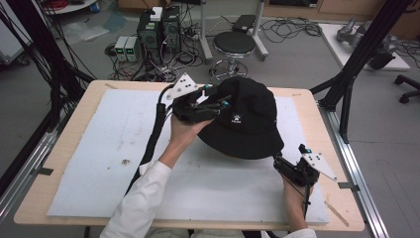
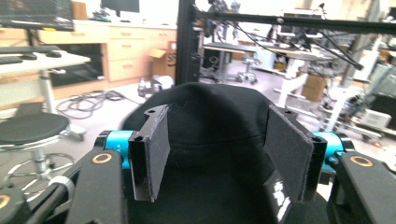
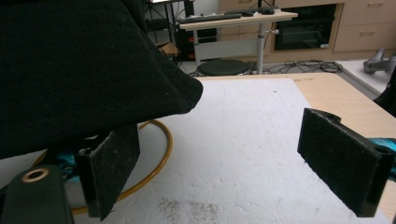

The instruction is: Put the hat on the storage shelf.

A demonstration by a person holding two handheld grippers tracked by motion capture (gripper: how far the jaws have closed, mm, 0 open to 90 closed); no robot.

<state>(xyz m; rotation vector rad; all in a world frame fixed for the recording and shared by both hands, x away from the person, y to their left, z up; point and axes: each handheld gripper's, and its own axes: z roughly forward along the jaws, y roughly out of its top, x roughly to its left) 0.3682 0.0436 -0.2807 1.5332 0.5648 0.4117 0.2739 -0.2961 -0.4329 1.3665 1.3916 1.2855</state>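
Cables, grey boxes and a round black stool (image 1: 234, 43) crowd the floor beyond my tabletop (image 1: 327, 119), a pale wooden board with a white foam sheet (image 1: 114, 144) spread over most of it. On that sheet, right of the middle, sits a black bucket hat (image 1: 247, 124) with a small white logo on its crown; it rests raised on something, and in my right gripper view a yellow ring (image 3: 161, 154) curves out from under its brim onto the foam. My left gripper (image 1: 218, 101) is at the hat's left side, up against the crown. In my left gripper view its fingers (image 2: 156, 149) stand spread apart, the black crown rising between them, and the pads do not press on the cloth. My right gripper (image 1: 282, 161) lies low at the hat's near right edge, just under the brim. Its fingers (image 3: 343, 158) are also wide apart, one tucked beneath the drooping brim, the other out over bare foam, with nothing clamped between them.
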